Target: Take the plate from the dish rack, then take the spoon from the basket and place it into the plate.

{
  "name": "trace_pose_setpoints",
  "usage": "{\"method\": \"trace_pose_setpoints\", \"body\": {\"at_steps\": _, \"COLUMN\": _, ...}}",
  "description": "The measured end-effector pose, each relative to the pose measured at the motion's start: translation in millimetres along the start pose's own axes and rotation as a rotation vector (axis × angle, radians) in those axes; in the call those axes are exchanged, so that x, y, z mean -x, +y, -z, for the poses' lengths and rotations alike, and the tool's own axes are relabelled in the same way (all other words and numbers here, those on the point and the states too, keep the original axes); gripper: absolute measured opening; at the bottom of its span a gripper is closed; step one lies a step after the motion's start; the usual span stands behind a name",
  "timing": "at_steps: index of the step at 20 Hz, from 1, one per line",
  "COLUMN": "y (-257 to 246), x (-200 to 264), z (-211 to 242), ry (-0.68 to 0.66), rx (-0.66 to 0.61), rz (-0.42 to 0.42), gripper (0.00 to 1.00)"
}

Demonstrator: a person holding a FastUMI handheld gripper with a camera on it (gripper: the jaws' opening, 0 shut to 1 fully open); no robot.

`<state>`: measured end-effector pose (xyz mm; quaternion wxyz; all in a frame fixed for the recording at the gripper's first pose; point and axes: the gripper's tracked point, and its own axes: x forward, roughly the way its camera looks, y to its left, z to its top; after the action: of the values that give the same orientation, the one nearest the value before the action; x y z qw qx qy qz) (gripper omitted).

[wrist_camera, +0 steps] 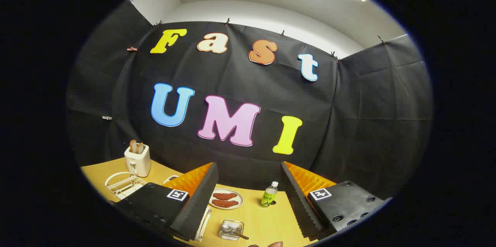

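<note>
Black foam-lined fingers of the gripper (248, 200) stand wide apart, holding nothing. Between them, on the wooden table (267, 220), sits a wire basket (231, 229) with the spoon (237, 233); beyond, a plate (226, 199), green bottle (268, 195), white dish rack (123, 183), toaster (137, 159).

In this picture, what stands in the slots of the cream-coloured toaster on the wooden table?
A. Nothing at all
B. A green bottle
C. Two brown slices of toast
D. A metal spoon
C: two brown slices of toast stick up from the top of the cream-coloured toaster, which stands on the wooden table beside the white wire dish rack. The open jaws of the gripper hold nothing.
</note>
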<state>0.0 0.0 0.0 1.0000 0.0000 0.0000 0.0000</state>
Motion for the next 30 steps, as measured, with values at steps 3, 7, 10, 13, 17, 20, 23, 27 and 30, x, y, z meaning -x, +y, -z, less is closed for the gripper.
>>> {"method": "trace_pose_setpoints", "body": {"at_steps": 3, "y": 4, "x": 2, "z": 2, "ry": 0.008, "rx": -0.008, "rz": -0.003, "gripper": 0.97}}
{"method": "trace_pose_setpoints", "body": {"at_steps": 7, "y": 8, "x": 2, "z": 0, "ry": 0.006, "rx": -0.001, "rz": 0.000, "gripper": 0.97}}
{"method": "trace_pose_setpoints", "body": {"at_steps": 10, "y": 12, "x": 2, "z": 1, "ry": 0.013, "rx": 0.000, "rz": -0.004, "gripper": 0.97}}
{"method": "trace_pose_setpoints", "body": {"at_steps": 13, "y": 16, "x": 1, "z": 2, "ry": 0.019, "rx": -0.002, "rz": -0.008, "gripper": 0.97}}
{"method": "trace_pose_setpoints", "body": {"at_steps": 17, "y": 17, "x": 1, "z": 0, "ry": 0.016, "rx": 0.003, "rz": -0.006, "gripper": 0.97}}
{"method": "trace_pose_setpoints", "body": {"at_steps": 20, "y": 20, "x": -1, "z": 3, "ry": 0.030, "rx": -0.017, "rz": -0.011, "gripper": 0.97}}
{"method": "trace_pose_setpoints", "body": {"at_steps": 23, "y": 33, "x": -5, "z": 13, "ry": 0.069, "rx": -0.039, "rz": -0.050, "gripper": 0.97}}
{"method": "trace_pose_setpoints", "body": {"at_steps": 27, "y": 61, "x": -13, "z": 39, "ry": 0.176, "rx": -0.060, "rz": -0.133, "gripper": 0.97}}
{"method": "trace_pose_setpoints", "body": {"at_steps": 30, "y": 91, "x": -18, "z": 68, "ry": 0.319, "rx": -0.164, "rz": -0.198, "gripper": 0.97}}
